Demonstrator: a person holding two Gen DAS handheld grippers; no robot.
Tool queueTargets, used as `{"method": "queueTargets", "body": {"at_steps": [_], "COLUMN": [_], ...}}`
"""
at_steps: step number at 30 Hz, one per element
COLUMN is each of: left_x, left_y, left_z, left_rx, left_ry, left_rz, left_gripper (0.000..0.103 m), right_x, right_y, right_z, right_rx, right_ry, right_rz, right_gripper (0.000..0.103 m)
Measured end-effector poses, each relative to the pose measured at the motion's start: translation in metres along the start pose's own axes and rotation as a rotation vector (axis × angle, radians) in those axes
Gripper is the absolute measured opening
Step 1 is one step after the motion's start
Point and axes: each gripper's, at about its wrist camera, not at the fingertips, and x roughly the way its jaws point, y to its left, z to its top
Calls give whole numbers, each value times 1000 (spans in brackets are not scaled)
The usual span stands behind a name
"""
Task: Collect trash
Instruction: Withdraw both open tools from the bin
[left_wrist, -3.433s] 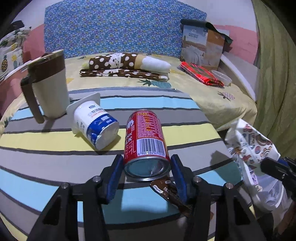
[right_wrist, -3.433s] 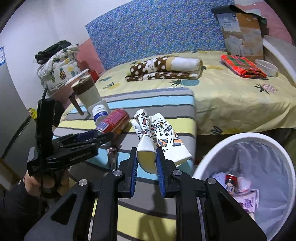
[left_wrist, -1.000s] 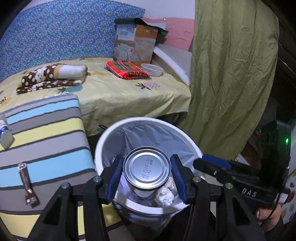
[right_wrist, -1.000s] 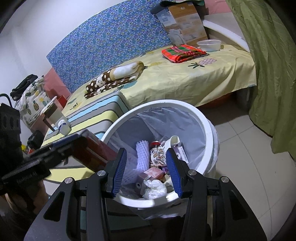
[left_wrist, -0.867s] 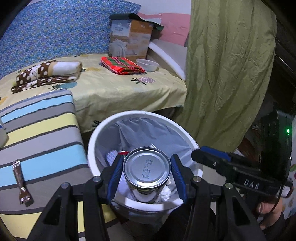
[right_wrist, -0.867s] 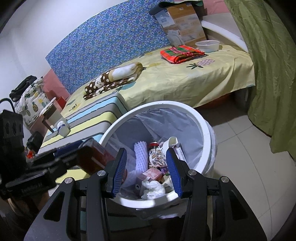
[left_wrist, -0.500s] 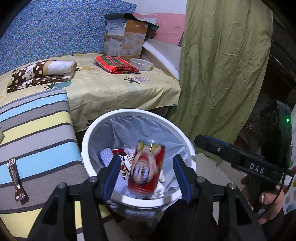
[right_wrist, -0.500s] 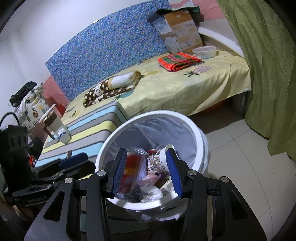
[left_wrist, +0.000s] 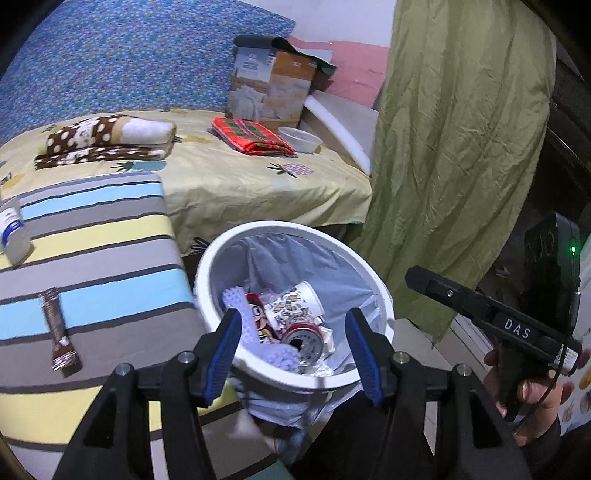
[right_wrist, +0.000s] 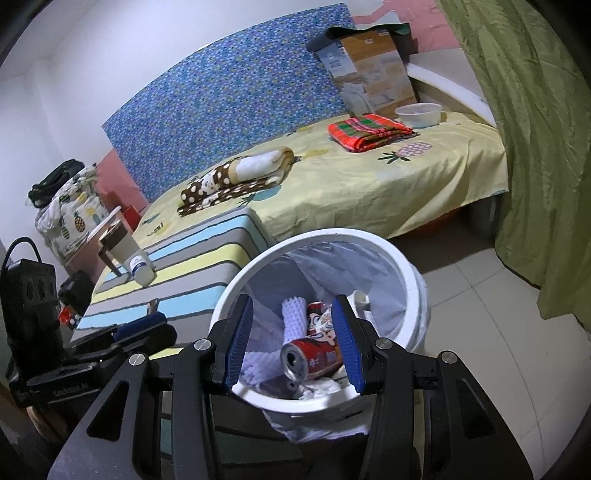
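Note:
My left gripper (left_wrist: 291, 330) hangs open and empty over the white bin (left_wrist: 207, 266). The red can (left_wrist: 303, 338) lies on its side inside the bin, on top of a patterned paper cup (left_wrist: 295, 306) and other trash. My right gripper (right_wrist: 293, 314) is also open and empty above the bin's (right_wrist: 332, 234) near rim, and the can (right_wrist: 314, 358) shows between its fingers, down in the bin. A brown wrapper (left_wrist: 59, 332) and a white yogurt cup (left_wrist: 11, 236) lie on the striped surface (left_wrist: 92, 229) left of the bin.
A bed with a yellow sheet (left_wrist: 240, 184) stands behind the bin, carrying folded blankets, a red plaid cloth, a bowl and a cardboard box. A green curtain (left_wrist: 454, 147) hangs at the right. A mug (right_wrist: 118, 243) stands on the striped surface, and tiled floor (right_wrist: 498, 314) lies right of the bin.
The left gripper's jaws spread and let go of the red can, which dropped into the bin and came to rest on its side. The right gripper stayed open and barely moved.

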Motion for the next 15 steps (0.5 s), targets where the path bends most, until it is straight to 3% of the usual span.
{"method": "queueTargets", "body": {"at_steps": [15], "left_x": [-47], "left_y": [49], "left_z": [-28], "left_rx": [-107], "left_ry": [-68], "left_rz": [173], "left_gripper": [60], "right_x": [14], "right_y": [52], "right_z": [-14], "right_rx": [-103], "right_ry": [75], "right_rz": [85], "right_gripper": [47]}}
